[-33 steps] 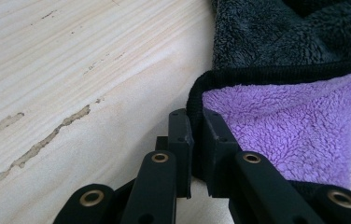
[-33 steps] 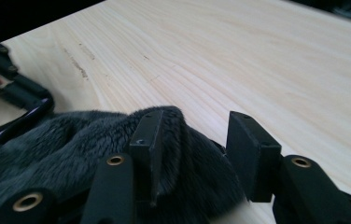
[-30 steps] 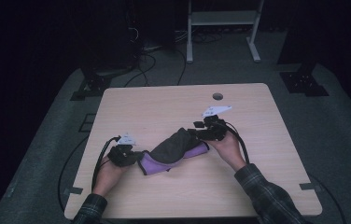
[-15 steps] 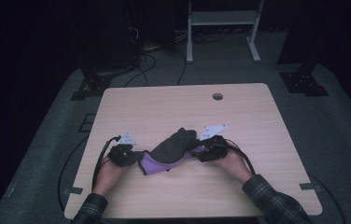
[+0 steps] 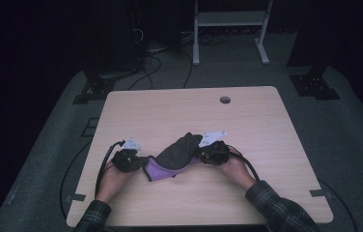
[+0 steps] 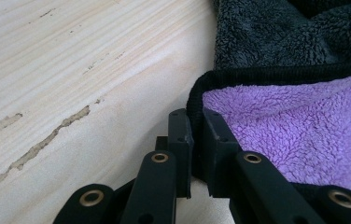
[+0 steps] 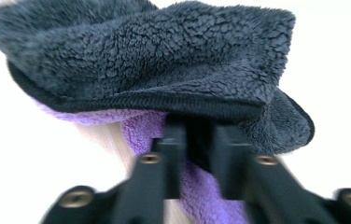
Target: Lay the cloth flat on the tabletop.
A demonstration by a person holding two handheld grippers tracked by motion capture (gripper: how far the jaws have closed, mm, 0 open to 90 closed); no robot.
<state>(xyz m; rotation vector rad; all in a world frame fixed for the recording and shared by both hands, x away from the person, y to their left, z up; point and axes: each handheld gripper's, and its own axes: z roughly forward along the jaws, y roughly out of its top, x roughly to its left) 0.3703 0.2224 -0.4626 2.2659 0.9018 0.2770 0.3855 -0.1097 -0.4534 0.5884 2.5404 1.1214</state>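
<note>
Compared with one second before, the right gripper [image 5: 203, 157] had come down. Earlier it stood higher, above the right end of the cloth [image 5: 177, 153], with its grey plate well over the table [image 5: 266, 145]; half a second before it was already low at the cloth, and in the last frame it sat at nearly the same spot, just right of the frame's centre in the high view. The left gripper [image 5: 143, 163] had not changed its place, left of centre and a little below the middle. The cloth also lay about where it was, in the middle of the table's near half, with its dark heap pointing to the upper right and a purple side showing at the lower left.

The right gripper's jaws had just been closing. In the right gripper view they stood almost together at the bottom centre, and the cloth's black hem [image 7: 183, 106] and purple inner face [image 7: 141, 128] went down between them — they pinched the cloth there, though the picture was blurred.

In the left gripper view the left gripper [image 6: 195, 137] was also nearly closed, with only a thin gap. The cloth's black hem [image 6: 194, 100] ran into that gap at the corner where the purple fleece [image 6: 295, 126] began, so these jaws gripped the cloth's edge. The dark grey side [image 6: 281, 32] lay in the upper right of that view, and bare wood [image 6: 71, 70] took the left.
</note>
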